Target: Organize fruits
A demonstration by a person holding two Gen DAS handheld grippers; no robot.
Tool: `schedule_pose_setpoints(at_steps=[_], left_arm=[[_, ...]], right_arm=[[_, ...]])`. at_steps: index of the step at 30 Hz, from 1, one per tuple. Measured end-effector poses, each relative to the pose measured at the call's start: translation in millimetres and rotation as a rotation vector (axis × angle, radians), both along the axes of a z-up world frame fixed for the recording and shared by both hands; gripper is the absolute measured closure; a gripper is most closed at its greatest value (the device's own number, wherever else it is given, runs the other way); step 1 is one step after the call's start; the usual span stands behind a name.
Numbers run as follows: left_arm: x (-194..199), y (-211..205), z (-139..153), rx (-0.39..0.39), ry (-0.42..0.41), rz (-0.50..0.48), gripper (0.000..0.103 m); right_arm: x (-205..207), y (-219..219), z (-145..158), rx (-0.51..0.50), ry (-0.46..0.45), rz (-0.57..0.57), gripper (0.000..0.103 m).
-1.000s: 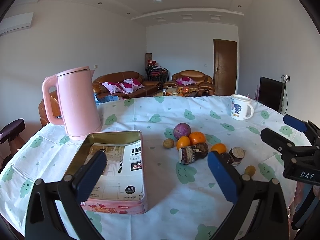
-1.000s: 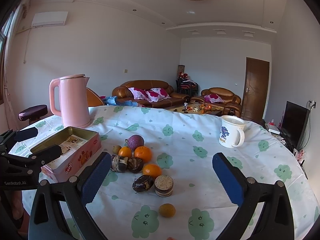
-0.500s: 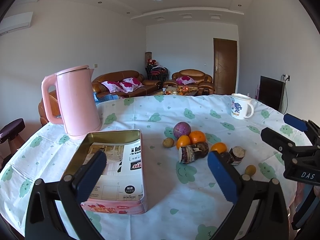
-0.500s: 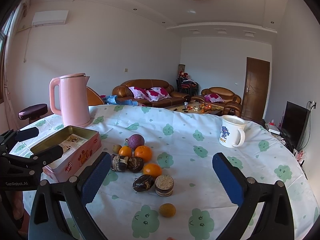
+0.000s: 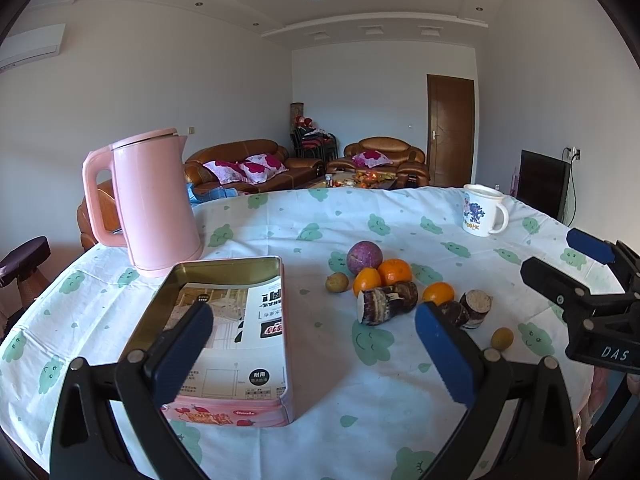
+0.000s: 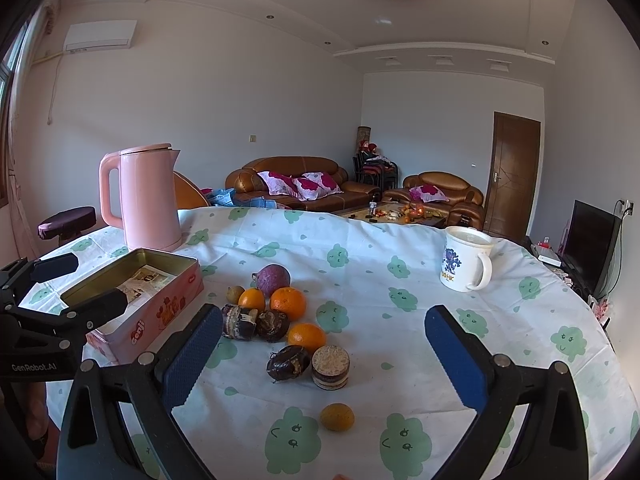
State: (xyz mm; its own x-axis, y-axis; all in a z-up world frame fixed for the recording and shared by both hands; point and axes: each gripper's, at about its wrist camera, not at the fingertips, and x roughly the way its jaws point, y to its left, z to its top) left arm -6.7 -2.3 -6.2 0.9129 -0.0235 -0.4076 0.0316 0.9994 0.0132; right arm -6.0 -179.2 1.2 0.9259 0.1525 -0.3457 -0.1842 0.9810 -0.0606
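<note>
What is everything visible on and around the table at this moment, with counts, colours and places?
Kettle: 1, pink, far left of table.
Tin box: 1, pink sides, gold inside, open, printed sheet in it, near left.
Oranges: 3, orange, in the centre cluster.
Purple fruit: 1, behind the oranges.
Small yellow-brown fruits: 2, one nearest, one left of cluster.
Dark brown pieces: 4, some with pale cut ends, among the oranges.
Mug: 1, white with blue print, far right.
Tablecloth: white, green cloud faces.
Sofas: brown, background.
Left gripper: open, above the tin.
Right gripper: open, above the cluster.
</note>
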Motion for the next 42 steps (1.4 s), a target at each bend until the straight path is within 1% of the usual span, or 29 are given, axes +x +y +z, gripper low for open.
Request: schedule_pose_setpoints(at_steps=[31, 36, 40, 41, 42], left_arm=[[0.5, 2.4, -0.7, 0.000, 0.006, 0.000, 0.000], [5.4, 4.7, -8.8, -0.010, 0.034, -0.006, 0.000], [13.7, -6.0, -18.5, -0.008, 0.066, -0.035, 0.000], [16.2, -9.6, -20.8, -0.009, 0.078, -0.050, 0.000], [18.4, -13.7, -22.9, -0.009, 0.087, -0.064, 0.000]], right_arm=[[-0.1, -3.1, -4.6, 0.009, 0.015, -0.003, 0.001], [8.1, -20.5, -21.0, 0.025, 0.069, -0.056, 0.001], [20.5, -33.1, -45.0, 0.018, 0.160, -0.073, 0.002], [23.7, -34.8, -49.5, 0.017, 0.183, -0.069, 0.006], [26.9, -35.3, -53.6, 0.018, 0.205, -0.060, 0.014]])
